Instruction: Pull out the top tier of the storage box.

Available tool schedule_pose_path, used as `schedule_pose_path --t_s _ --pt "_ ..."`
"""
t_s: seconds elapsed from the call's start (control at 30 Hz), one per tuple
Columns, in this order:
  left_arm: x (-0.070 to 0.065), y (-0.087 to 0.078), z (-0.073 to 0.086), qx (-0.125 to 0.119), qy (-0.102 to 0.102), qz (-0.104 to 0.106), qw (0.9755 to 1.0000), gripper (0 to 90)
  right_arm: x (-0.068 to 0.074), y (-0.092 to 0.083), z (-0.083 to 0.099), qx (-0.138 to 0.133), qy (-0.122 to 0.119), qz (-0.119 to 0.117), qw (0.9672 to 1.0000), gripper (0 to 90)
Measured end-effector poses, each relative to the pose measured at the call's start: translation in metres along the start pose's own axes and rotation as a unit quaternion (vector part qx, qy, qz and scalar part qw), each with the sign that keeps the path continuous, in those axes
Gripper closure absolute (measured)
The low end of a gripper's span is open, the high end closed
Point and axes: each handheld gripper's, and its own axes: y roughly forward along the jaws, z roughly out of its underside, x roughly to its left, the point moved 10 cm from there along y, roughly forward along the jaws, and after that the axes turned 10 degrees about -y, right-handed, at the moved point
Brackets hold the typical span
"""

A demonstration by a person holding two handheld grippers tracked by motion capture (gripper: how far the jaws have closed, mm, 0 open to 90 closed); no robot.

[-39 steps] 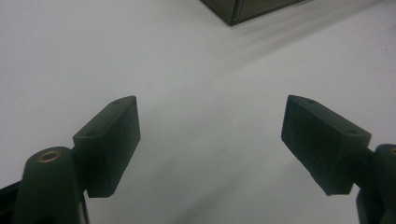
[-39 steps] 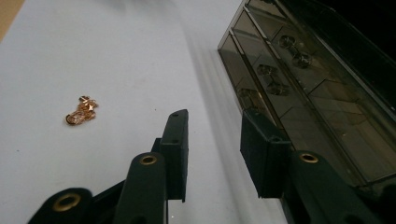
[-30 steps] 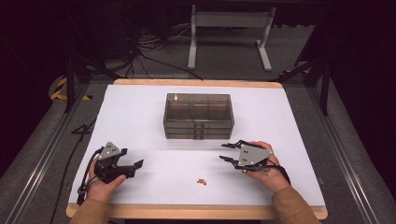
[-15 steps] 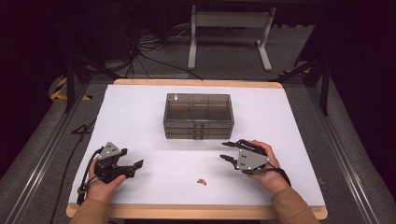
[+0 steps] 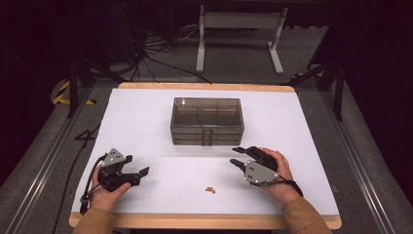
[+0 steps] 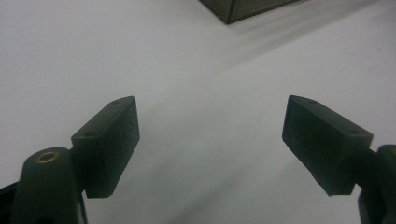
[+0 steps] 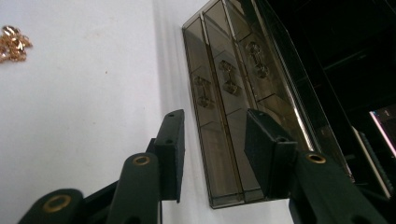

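In the high view, the left gripper (image 5: 138,174) is seen at the lower left of the frame, held in the person's left hand (image 5: 108,191) over the white table top (image 5: 146,122). Its jaws are spread wide with nothing between them; in the left gripper view (image 6: 210,140) only bare white surface is seen between the two black pads, and a corner of the smoky drawer box (image 6: 247,7) is cut off by the upper edge.

Toward the lower middle of the high view, a small gold-coloured clump (image 5: 210,189) is found lying on the table, well apart from both grippers and nearer the lower edge than the box. In the right gripper view the same clump (image 7: 11,44) is seen at the upper left, a tangle of fine gold links.

At the centre of the high view, the drawer box (image 5: 207,122) is seen standing on the table, its three shallow drawers closed.

At the lower right, the right gripper (image 5: 238,157) is held in the right hand (image 5: 278,170) and is rolled onto its side, its tips pointed toward the frame's centre. Its jaws are parted about halfway, having just closed a little, and nothing is pinched; in the right gripper view (image 7: 215,154) the front of the box with its three small handles is seen beyond them.
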Motion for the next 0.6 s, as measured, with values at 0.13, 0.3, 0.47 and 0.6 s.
schedule_pose_path --t_s 0.13,0.3,0.47,0.6 --pt "-0.0001 -0.0004 -0.0002 -0.001 -0.003 0.002 1.0000 19.6 0.0013 0.0004 -0.0009 0.015 -0.025 0.010 0.9995 59.4" --pt "0.0005 -0.0008 -0.0006 -0.002 -0.002 0.001 1.0000 19.6 -0.0001 -0.0003 -0.0030 0.026 -0.044 0.024 0.9984 59.8" --pt "0.0001 -0.0010 -0.0003 -0.002 -0.002 0.001 1.0000 19.7 -0.0005 -0.0012 -0.0041 0.047 -0.068 0.037 0.9959 59.8" --pt "-0.0007 -0.0009 -0.0005 -0.004 -0.002 0.004 1.0000 19.7 -0.0020 -0.0021 -0.0037 0.069 -0.091 0.050 0.9921 60.1"
